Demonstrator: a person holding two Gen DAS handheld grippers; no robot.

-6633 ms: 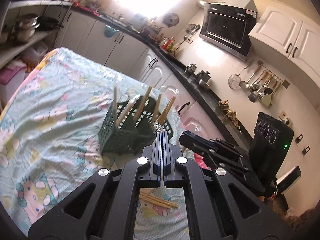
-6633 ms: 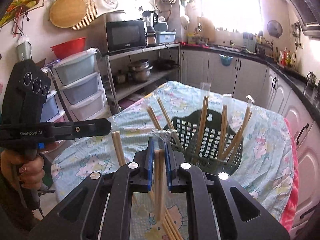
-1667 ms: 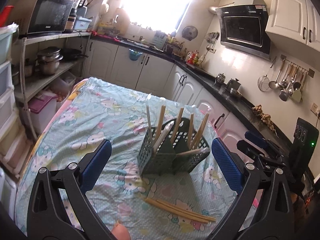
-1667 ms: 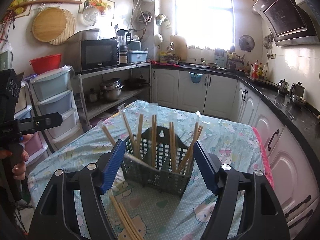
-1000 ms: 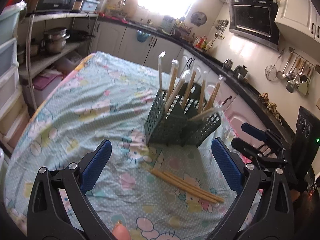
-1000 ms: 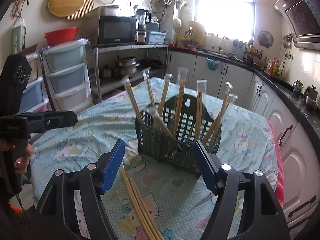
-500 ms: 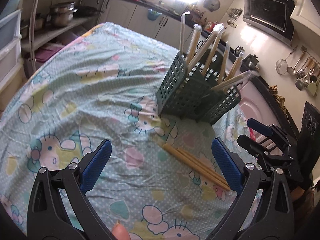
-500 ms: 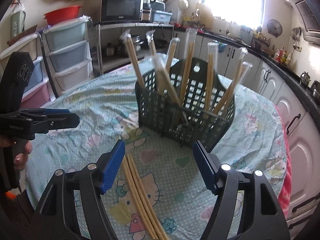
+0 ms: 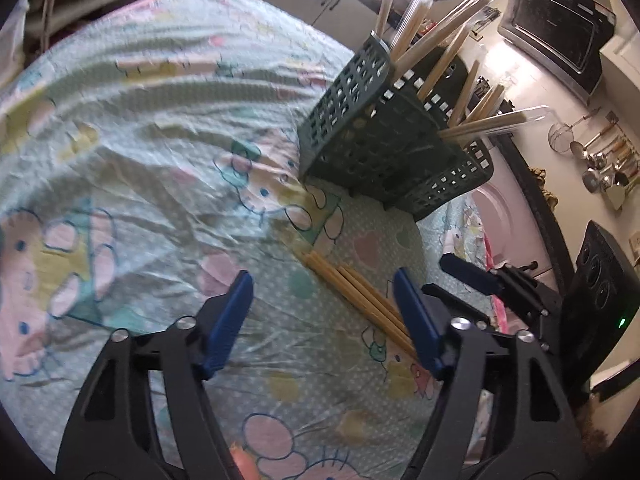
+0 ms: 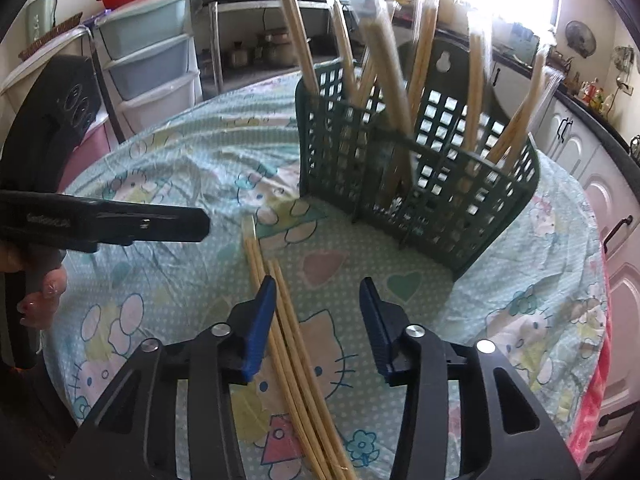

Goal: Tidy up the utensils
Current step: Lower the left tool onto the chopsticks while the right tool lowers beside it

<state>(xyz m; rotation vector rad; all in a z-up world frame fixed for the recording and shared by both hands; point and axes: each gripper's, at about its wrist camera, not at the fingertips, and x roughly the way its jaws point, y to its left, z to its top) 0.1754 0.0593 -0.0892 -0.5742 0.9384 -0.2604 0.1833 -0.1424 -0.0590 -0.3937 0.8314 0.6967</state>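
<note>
A few loose wooden chopsticks [image 9: 352, 284] [image 10: 288, 320] lie side by side on the cartoon-print tablecloth [image 9: 140, 140], in front of a dark green lattice utensil basket [image 9: 372, 140] [image 10: 420, 184]. Several plastic-sleeved chopstick pairs [image 10: 396, 76] stand in the basket. My left gripper [image 9: 322, 292] hangs low over the far ends of the loose chopsticks, its jaws closing and not touching them. My right gripper [image 10: 318, 292] is low over the same bundle from the other side, jaws closing. The sticks pass between them close to the left fingertip [image 10: 264, 300], and the pads press on nothing.
The other gripper shows in each view: the right one [image 9: 480, 276] beside the table edge, the left one [image 10: 120, 224] held by a hand [image 10: 40, 296]. Plastic drawers [image 10: 152, 60] stand beyond the table; white cabinets [image 10: 580, 148] and a counter run along the right.
Both grippers have come down close to the tablecloth and the loose chopsticks. Both pairs of jaws have narrowed from wide open. The basket now fills more of each view.
</note>
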